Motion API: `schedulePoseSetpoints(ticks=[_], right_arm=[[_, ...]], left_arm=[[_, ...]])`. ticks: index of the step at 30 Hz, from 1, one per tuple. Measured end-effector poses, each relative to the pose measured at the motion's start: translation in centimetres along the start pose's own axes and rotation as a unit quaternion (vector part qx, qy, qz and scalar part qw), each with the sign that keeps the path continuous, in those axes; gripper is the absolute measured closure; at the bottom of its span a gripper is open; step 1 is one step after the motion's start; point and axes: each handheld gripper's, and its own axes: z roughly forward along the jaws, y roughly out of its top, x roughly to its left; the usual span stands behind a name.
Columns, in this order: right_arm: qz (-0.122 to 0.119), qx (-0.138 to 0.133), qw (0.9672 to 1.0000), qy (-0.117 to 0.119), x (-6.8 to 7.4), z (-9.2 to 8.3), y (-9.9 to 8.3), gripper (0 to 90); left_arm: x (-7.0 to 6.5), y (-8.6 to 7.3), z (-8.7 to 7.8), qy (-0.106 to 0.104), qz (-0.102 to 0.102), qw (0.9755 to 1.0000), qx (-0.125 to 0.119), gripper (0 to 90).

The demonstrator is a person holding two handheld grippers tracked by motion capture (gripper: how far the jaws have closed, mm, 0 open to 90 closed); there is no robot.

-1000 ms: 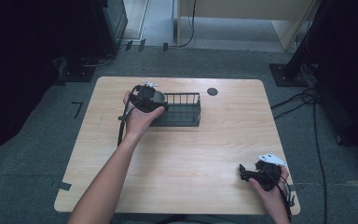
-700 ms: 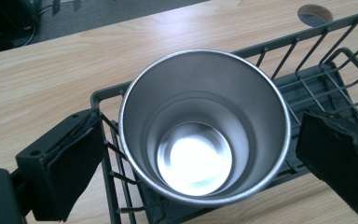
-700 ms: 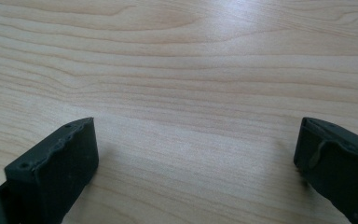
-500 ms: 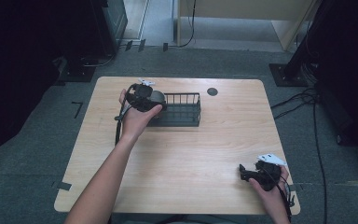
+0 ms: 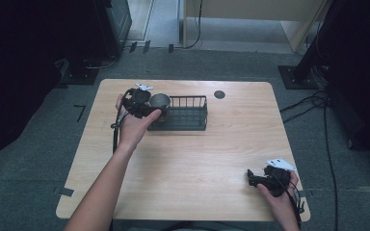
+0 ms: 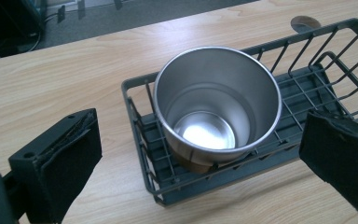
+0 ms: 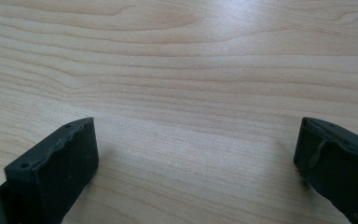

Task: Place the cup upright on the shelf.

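where the wire basket ends, steel cup inside

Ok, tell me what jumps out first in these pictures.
A shiny steel cup stands upright and empty at one end of a dark wire basket on the far half of the wooden table. The left tongs hang open just beside it. The right tongs sit open near the table's front right corner, over bare wood.

Shiny steel cup, upright, empty, at the end of black wire basket
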Motion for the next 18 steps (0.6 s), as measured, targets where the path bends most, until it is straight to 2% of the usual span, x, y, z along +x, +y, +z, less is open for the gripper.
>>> schedulePoseSetpoints(ticks=[18], right_arm=[[0.000, 0.000, 1.0000, 0.000, 0.0, 0.0, 0.0, 0.0]], left_arm=[[0.7, -2.5, -1.9, 0.004, -0.001, 1.0000, -0.009, 0.0]])
